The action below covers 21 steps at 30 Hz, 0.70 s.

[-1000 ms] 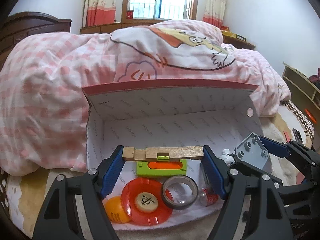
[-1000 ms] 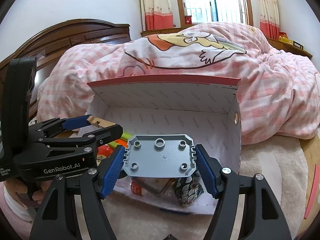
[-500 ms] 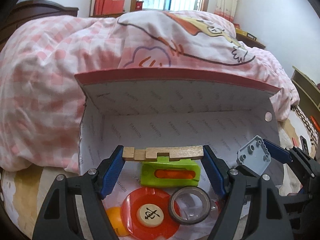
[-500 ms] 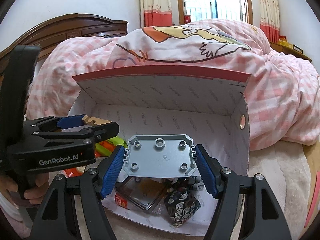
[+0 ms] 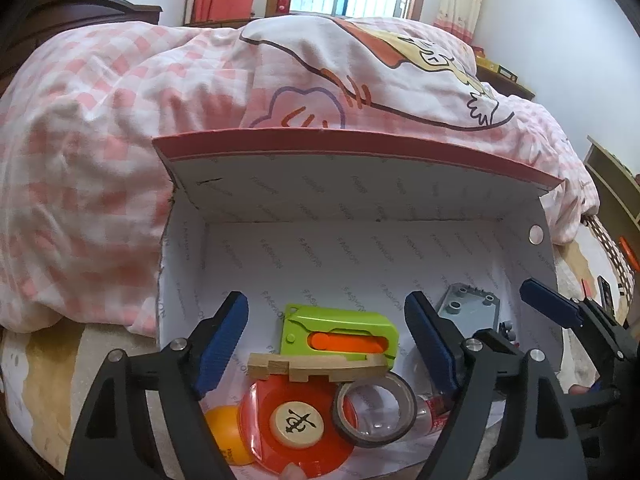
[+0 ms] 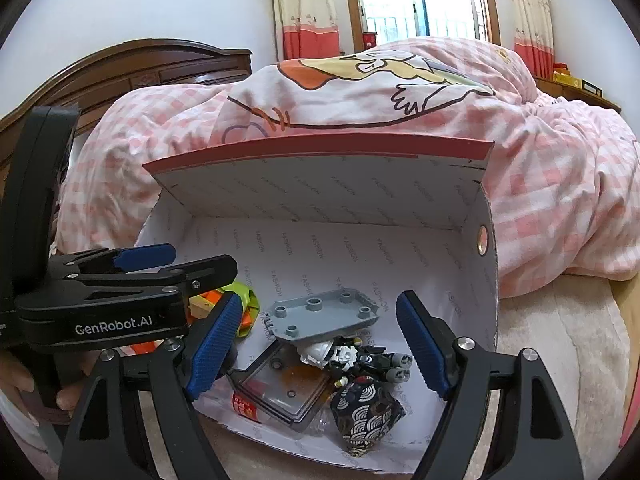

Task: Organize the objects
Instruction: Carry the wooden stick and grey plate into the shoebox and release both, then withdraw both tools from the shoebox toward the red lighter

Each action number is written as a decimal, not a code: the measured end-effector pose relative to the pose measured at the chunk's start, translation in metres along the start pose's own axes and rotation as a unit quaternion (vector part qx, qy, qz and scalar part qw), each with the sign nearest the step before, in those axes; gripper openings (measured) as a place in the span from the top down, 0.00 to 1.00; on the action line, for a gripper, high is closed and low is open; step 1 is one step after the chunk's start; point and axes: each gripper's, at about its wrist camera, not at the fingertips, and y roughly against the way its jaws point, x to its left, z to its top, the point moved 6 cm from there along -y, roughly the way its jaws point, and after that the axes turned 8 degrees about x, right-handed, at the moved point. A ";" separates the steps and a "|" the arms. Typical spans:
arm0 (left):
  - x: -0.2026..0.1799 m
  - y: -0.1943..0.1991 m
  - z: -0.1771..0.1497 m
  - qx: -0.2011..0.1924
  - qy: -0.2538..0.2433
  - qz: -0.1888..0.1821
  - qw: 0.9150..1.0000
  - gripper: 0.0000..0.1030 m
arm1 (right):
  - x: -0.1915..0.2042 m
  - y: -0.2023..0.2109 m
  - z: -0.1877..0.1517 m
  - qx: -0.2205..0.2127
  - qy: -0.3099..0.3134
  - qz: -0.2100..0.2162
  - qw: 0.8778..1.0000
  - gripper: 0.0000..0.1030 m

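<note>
My left gripper (image 5: 326, 342) hangs over the near-left part of the box, fingers spread wide with nothing between the blue pads (image 5: 222, 342). Just below the gap lies the wooden notched block (image 5: 316, 367), flat, its far edge against the green cutter with the orange slider (image 5: 340, 334) and its near edge over the red disc (image 5: 296, 426). A round wooden chess piece (image 5: 295, 424) sits on that disc; a roll of dark tape (image 5: 374, 408) leans against the disc's right side, and an orange ball (image 5: 226, 438) shows at its left.

My right gripper (image 6: 316, 342) is likewise spread and empty, pointing level into the right half of the box, beside the left gripper's black body. Past its tips the grey studded plate (image 6: 324, 316) lies tilted, studs up, resting on a small black-and-white toy figure (image 6: 356, 356). Nearer me are a clear square lid (image 6: 280, 388) and a dark wave-patterned pouch (image 6: 366, 410).

From the right wrist view I see a hand at the lower left wrapped around the left gripper's handle.

All of this sits in the white cardboard box (image 6: 332, 248), red-edged lid propped up behind, backed against a pink checked quilt (image 6: 560, 184).
</note>
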 end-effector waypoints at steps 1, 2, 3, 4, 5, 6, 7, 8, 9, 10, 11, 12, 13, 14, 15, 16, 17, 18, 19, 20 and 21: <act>0.001 0.001 0.000 -0.001 0.000 0.001 1.000 0.20 | 0.000 0.001 0.000 -0.001 -0.002 0.001 1.000 0.21; 0.001 0.002 0.000 -0.001 0.001 0.001 1.000 0.20 | 0.000 0.002 0.000 -0.002 -0.002 0.002 1.000 0.21; 0.002 0.003 0.000 -0.001 0.001 0.000 1.000 0.20 | 0.001 0.003 0.000 -0.004 -0.002 0.003 1.000 0.21; 0.002 0.005 0.000 -0.001 0.002 -0.001 1.000 0.20 | 0.001 0.004 0.001 -0.007 -0.001 0.004 1.000 0.21; 0.003 0.006 -0.002 -0.001 0.003 -0.002 1.000 0.20 | 0.001 0.006 0.001 -0.011 -0.001 0.004 1.000 0.21; 0.003 0.008 -0.002 -0.002 0.004 -0.004 1.000 0.20 | 0.001 0.007 0.001 -0.014 -0.001 0.004 1.000 0.21; 0.003 0.010 -0.002 -0.002 0.003 -0.005 1.000 0.20 | 0.001 0.010 0.002 -0.018 -0.002 0.005 1.000 0.21; 0.002 0.011 -0.003 -0.003 0.002 -0.004 1.000 0.20 | 0.001 0.013 0.002 -0.023 -0.004 0.009 1.000 0.21; 0.002 0.012 -0.004 -0.002 0.001 -0.003 1.000 0.20 | 0.001 0.015 0.003 -0.026 -0.005 0.011 1.000 0.21; 0.002 0.012 -0.003 -0.002 0.000 -0.002 1.000 0.20 | 0.002 0.016 0.003 -0.027 -0.005 0.012 1.000 0.21; 0.001 0.013 -0.004 -0.001 -0.001 -0.002 1.000 0.20 | 0.002 0.017 0.004 -0.028 -0.004 0.013 1.000 0.21; 0.001 0.014 -0.004 -0.001 -0.002 -0.002 1.000 0.20 | 0.002 0.018 0.003 -0.027 -0.004 0.013 1.000 0.21; 0.001 0.015 -0.005 -0.001 -0.002 -0.002 1.000 0.20 | 0.003 0.018 0.003 -0.027 -0.003 0.013 1.000 0.21; 0.001 0.016 -0.005 -0.001 -0.003 -0.002 1.000 0.20 | 0.003 0.018 0.003 -0.026 -0.002 0.013 1.000 0.21; 0.001 0.017 -0.006 -0.002 -0.003 -0.001 1.000 0.20 | 0.004 0.018 0.002 -0.025 -0.001 0.014 1.000 0.21; 0.001 0.017 -0.004 -0.003 -0.003 0.000 1.000 0.20 | 0.004 0.019 0.002 -0.026 -0.002 0.015 1.000 0.21; 0.003 0.018 -0.005 -0.003 -0.005 0.004 1.000 0.20 | 0.004 0.019 0.002 -0.025 -0.002 0.016 1.000 0.21; 0.003 0.019 -0.005 -0.004 -0.006 0.008 1.000 0.20 | 0.004 0.020 0.001 -0.025 -0.003 0.016 1.000 0.21; 0.003 0.019 -0.004 -0.006 -0.007 0.011 1.000 0.20 | 0.004 0.021 0.001 -0.026 -0.004 0.016 1.000 0.21; 0.004 0.020 -0.004 -0.007 -0.009 0.016 1.000 0.20 | 0.003 0.022 0.002 -0.028 -0.005 0.017 0.999 0.21; 0.004 0.021 -0.004 -0.008 -0.010 0.018 1.000 0.20 | 0.003 0.023 0.002 -0.030 -0.007 0.019 0.999 0.21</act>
